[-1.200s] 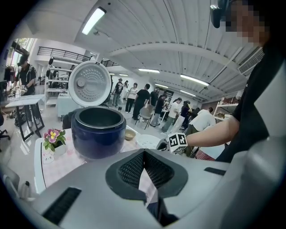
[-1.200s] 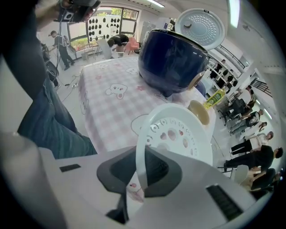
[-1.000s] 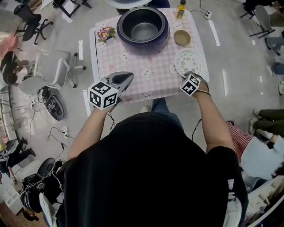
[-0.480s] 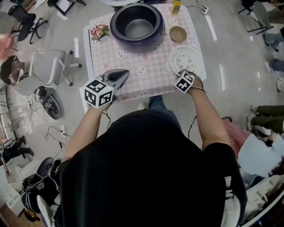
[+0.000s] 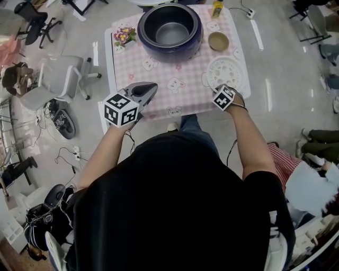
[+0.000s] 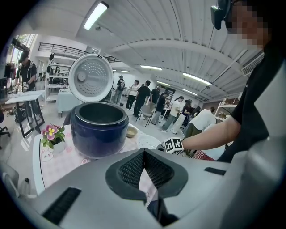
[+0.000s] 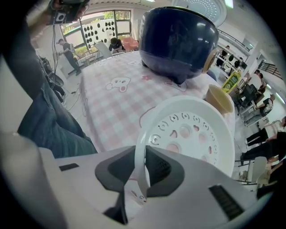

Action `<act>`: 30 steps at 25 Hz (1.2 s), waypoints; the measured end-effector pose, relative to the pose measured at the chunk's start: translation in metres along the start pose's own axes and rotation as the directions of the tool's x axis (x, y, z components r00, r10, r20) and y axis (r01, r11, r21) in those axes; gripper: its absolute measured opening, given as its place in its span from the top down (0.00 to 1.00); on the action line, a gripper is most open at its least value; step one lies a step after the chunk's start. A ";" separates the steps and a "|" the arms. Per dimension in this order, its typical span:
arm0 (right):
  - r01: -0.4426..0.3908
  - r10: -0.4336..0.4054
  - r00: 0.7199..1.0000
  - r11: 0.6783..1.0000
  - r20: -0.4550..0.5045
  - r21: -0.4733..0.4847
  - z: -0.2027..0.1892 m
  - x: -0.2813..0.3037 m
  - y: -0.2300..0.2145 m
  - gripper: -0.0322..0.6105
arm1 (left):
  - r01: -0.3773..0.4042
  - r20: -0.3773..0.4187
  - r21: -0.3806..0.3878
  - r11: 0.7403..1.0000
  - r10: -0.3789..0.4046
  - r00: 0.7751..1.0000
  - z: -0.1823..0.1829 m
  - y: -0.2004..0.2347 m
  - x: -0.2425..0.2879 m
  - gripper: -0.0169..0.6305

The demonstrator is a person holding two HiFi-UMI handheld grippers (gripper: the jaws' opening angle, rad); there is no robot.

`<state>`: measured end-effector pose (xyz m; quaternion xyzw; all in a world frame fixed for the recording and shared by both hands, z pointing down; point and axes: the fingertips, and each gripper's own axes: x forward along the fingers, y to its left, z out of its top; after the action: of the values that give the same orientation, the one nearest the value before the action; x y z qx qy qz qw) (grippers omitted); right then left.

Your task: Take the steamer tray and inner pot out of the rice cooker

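The dark blue rice cooker (image 5: 169, 32) stands open at the table's far side, with its metal inner pot (image 5: 172, 36) inside. The white perforated steamer tray (image 5: 225, 73) lies on the pink checked tablecloth to the cooker's right. My right gripper (image 5: 229, 89) points down at the tray's near rim. In the right gripper view the tray's rim (image 7: 142, 156) stands between the pads, and the jaws of the right gripper (image 7: 143, 167) are opening. My left gripper (image 5: 152, 88) hovers over the table's near left edge, shut and empty. It (image 6: 144, 167) faces the cooker (image 6: 99, 129).
A tan bowl (image 5: 218, 41) sits beyond the tray, and a yellow bottle (image 5: 216, 8) stands at the far edge. A small flower pot (image 5: 124, 37) stands left of the cooker. The cooker's lid (image 6: 90, 82) is raised. Office chairs and people surround the table.
My right gripper has sunk a little at the tray's near rim. The left gripper has kept its place. The head view has shifted slightly.
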<state>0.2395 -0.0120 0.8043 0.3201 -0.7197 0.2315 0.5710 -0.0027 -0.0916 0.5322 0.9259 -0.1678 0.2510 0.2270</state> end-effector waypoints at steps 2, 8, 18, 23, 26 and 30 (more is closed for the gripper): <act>-0.013 0.013 1.000 1.000 0.005 0.009 0.002 0.001 0.000 0.82 | 0.003 -0.001 0.000 1.000 -0.003 1.000 0.000 0.000 0.002 0.94; -0.035 0.034 0.999 0.999 0.028 0.025 0.010 -0.001 0.003 0.74 | 0.006 0.001 0.001 1.000 -0.006 1.000 -0.002 0.003 0.002 0.94; -0.043 0.022 0.984 0.992 0.175 0.117 0.042 -0.047 -0.009 0.69 | 0.003 0.030 0.000 1.000 -0.003 1.000 0.003 -0.002 -0.009 0.94; -0.046 -0.002 0.963 0.984 0.270 0.171 0.061 -0.069 -0.027 0.69 | -0.002 0.052 -0.005 1.000 0.003 0.999 0.006 -0.001 -0.013 0.94; -0.030 -0.026 0.952 0.984 0.305 0.178 0.074 -0.089 -0.033 0.69 | -0.013 0.066 -0.006 1.000 0.014 0.998 0.007 0.001 -0.020 0.94; -0.019 -0.039 0.938 0.987 0.344 0.163 0.088 -0.110 -0.037 0.69 | -0.028 0.087 -0.015 1.000 0.029 0.996 0.012 0.006 -0.028 0.94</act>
<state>0.2233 -0.0773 0.6754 0.4052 -0.7857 0.2269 0.4088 -0.0235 -0.0969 0.5096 0.9319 -0.1923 0.2125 0.2225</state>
